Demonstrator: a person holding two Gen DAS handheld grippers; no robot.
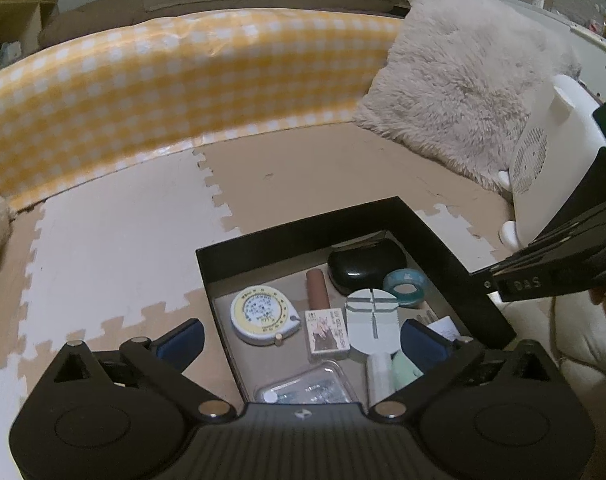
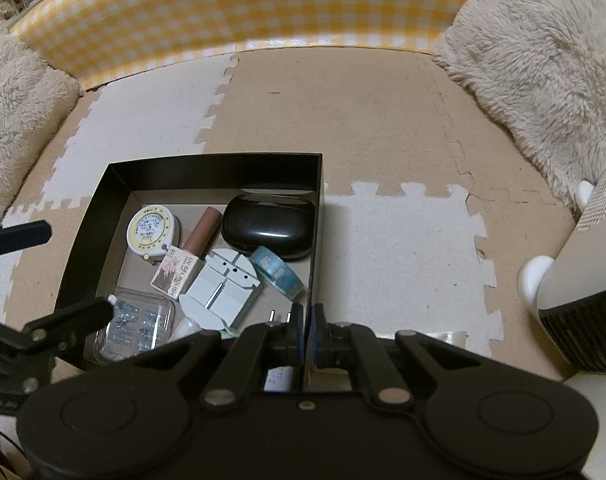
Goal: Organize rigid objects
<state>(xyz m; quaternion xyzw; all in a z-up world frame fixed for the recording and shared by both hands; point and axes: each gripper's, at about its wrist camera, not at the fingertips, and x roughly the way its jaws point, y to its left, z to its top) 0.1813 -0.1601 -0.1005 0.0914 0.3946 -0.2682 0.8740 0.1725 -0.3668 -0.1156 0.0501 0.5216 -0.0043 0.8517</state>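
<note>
A black open box sits on the foam floor mat. It holds a round tape measure, a brown tube, a black case, a blue tape roll, a gel polish box, a white tool block and a clear plastic case. My left gripper is open, straddling the box's near left wall. My right gripper is shut on the box's right wall.
Fluffy cushions lie at the right and left. A yellow checked bumper runs along the back. A white appliance stands at the right.
</note>
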